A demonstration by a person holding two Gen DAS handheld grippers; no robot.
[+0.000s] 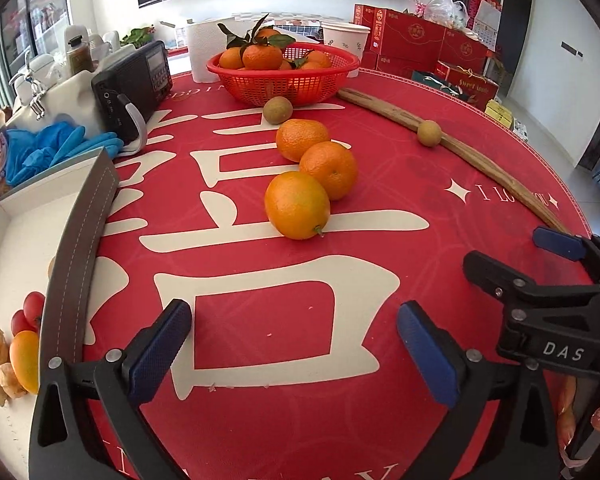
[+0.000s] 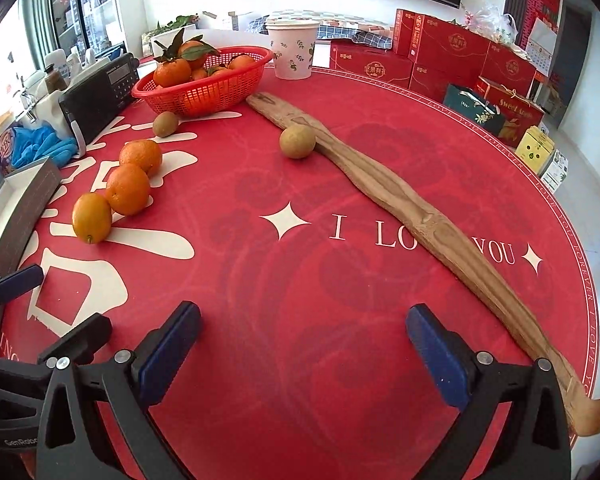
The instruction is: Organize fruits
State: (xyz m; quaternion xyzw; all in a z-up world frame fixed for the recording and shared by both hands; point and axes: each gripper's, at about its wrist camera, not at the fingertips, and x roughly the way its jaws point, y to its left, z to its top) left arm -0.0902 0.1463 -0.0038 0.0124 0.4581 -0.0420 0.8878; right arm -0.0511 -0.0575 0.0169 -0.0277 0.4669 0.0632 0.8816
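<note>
While both my left gripper (image 1: 294, 354) and right gripper (image 2: 304, 352) hover spread and empty above the red tablecloth (image 2: 340, 280), three oranges (image 1: 328, 170) lie touching in a row before the red basket (image 1: 283, 76).

Right gripper (image 2: 304, 354) spread wide, empty, above red tablecloth (image 2: 340, 280). Three oranges (image 2: 128, 189) lined up at left, near red basket (image 2: 204, 88). Round brownish fruit (image 2: 297, 142) touching long wooden stick (image 2: 400, 196).
</note>
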